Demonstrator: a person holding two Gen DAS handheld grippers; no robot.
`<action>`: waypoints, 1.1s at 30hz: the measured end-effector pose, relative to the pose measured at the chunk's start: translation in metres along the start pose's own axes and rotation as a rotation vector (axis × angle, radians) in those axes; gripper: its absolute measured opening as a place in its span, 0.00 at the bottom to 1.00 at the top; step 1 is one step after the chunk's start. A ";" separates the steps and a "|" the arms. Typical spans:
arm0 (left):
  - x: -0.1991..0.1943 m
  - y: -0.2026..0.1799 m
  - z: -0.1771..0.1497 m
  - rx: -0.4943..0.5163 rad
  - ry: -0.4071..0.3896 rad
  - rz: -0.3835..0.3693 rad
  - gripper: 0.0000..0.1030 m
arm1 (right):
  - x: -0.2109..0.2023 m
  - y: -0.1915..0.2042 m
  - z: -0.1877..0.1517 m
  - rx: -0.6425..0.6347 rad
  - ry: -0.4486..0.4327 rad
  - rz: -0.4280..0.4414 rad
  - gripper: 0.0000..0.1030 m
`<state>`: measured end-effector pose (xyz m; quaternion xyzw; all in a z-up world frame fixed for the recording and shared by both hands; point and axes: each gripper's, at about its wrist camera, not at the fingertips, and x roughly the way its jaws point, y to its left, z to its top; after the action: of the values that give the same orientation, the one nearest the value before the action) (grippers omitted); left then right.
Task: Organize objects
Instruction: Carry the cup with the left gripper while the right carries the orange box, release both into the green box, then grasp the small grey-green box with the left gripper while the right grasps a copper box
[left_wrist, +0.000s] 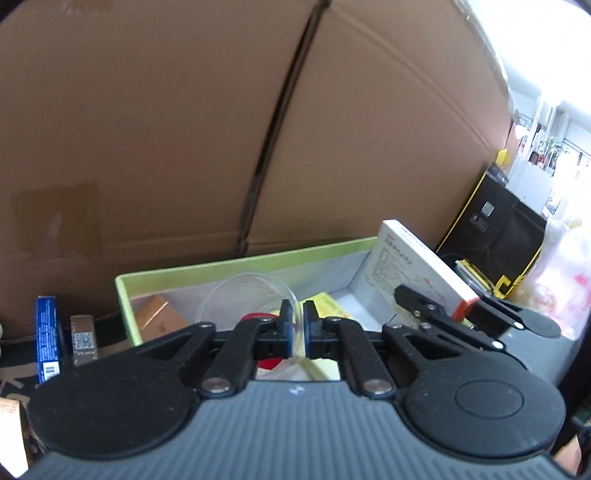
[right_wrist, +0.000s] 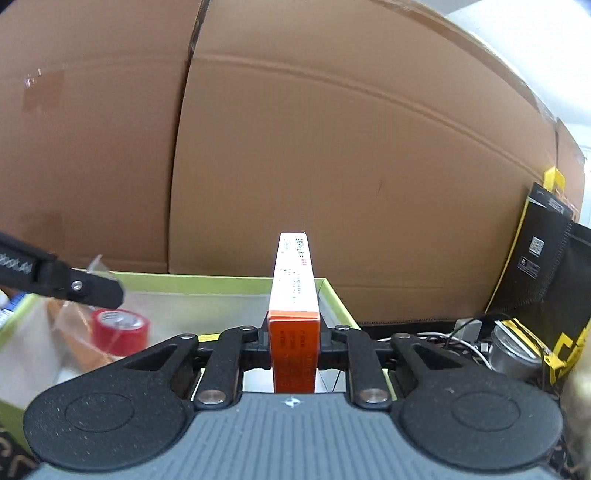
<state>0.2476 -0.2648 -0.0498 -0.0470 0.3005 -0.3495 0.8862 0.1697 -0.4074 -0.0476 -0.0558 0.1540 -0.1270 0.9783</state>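
A green-rimmed storage box (left_wrist: 236, 264) stands in front of a cardboard wall. My left gripper (left_wrist: 297, 325) hangs over it, pads nearly together on the rim of a clear round plastic dish (left_wrist: 243, 295). A red tape roll (right_wrist: 120, 330), a small orange-brown carton (left_wrist: 159, 317) and a yellow packet (left_wrist: 332, 306) lie inside the box. My right gripper (right_wrist: 293, 332) is shut on the orange end of a white and orange carton (right_wrist: 293, 280), held on edge over the box's right corner. The left wrist view shows that carton (left_wrist: 417, 266) and the right gripper (left_wrist: 467, 314) at right.
Large cardboard sheets (right_wrist: 332, 166) close off the back. A blue carton (left_wrist: 46, 336) and a brown one (left_wrist: 83, 336) stand left of the storage box. To its right are a black and yellow bag (right_wrist: 546, 266), a metal can (right_wrist: 513, 350) and cables (right_wrist: 461, 336).
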 end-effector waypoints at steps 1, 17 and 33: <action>0.000 0.002 -0.002 -0.001 0.006 -0.002 0.20 | 0.006 0.002 -0.001 -0.015 0.011 0.000 0.20; -0.116 -0.022 -0.016 0.040 -0.190 0.005 1.00 | -0.055 0.005 -0.002 0.013 -0.024 0.117 0.86; -0.240 0.055 -0.117 -0.124 -0.100 0.324 1.00 | -0.163 0.075 -0.027 0.106 -0.059 0.333 0.94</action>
<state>0.0758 -0.0527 -0.0418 -0.0699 0.2806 -0.1802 0.9401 0.0286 -0.2939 -0.0374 0.0183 0.1252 0.0303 0.9915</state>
